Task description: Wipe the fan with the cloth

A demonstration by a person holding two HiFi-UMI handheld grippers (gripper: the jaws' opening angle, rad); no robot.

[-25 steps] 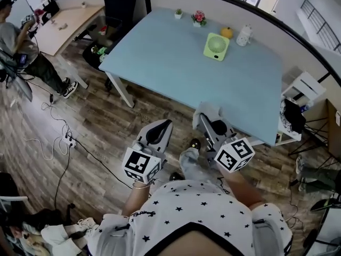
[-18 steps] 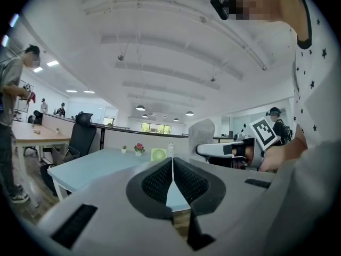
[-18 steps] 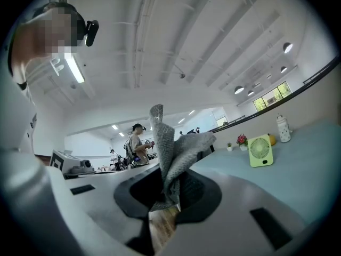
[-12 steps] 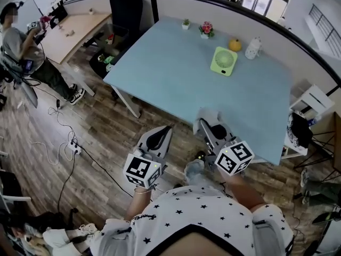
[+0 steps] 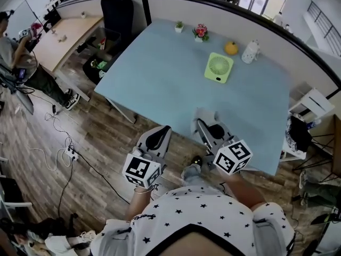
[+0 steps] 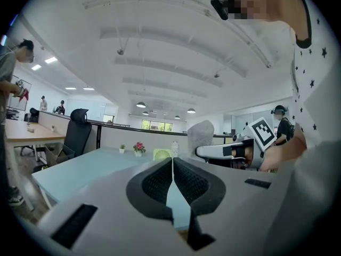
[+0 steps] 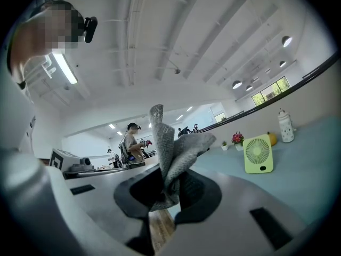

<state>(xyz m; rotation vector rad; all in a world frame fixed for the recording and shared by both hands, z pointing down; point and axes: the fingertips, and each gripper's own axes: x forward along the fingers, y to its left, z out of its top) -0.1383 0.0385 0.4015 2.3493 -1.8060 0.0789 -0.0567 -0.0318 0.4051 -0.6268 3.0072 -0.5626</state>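
A small green square fan [image 5: 218, 68] stands upright toward the far side of the light blue table [image 5: 160, 79]; the right gripper view shows the fan [image 7: 258, 153] at right, and the left gripper view shows it small and distant [image 6: 161, 153]. My right gripper [image 5: 204, 120] hovers over the table's near edge, shut on a grey cloth [image 7: 171, 153] that sticks up from its jaws; the cloth [image 5: 209, 116] also shows in the head view. To its left, my left gripper [image 5: 161, 133] is shut with nothing held, above the wooden floor just short of the table.
Behind the fan stand a white bottle [image 5: 249, 52], an orange ball [image 5: 230, 48], a flower pot [image 5: 200, 32] and a tiny plant [image 5: 179, 27]. A black chair [image 5: 114, 12] and a wooden desk [image 5: 64, 33] are at left, where a person [image 5: 13, 47] stands. Cables [image 5: 64, 143] lie on the floor.
The view has shifted slightly, so the table and fan sit a little differently in frame. Both grippers hold about the same pose, the right one still clamping the cloth.
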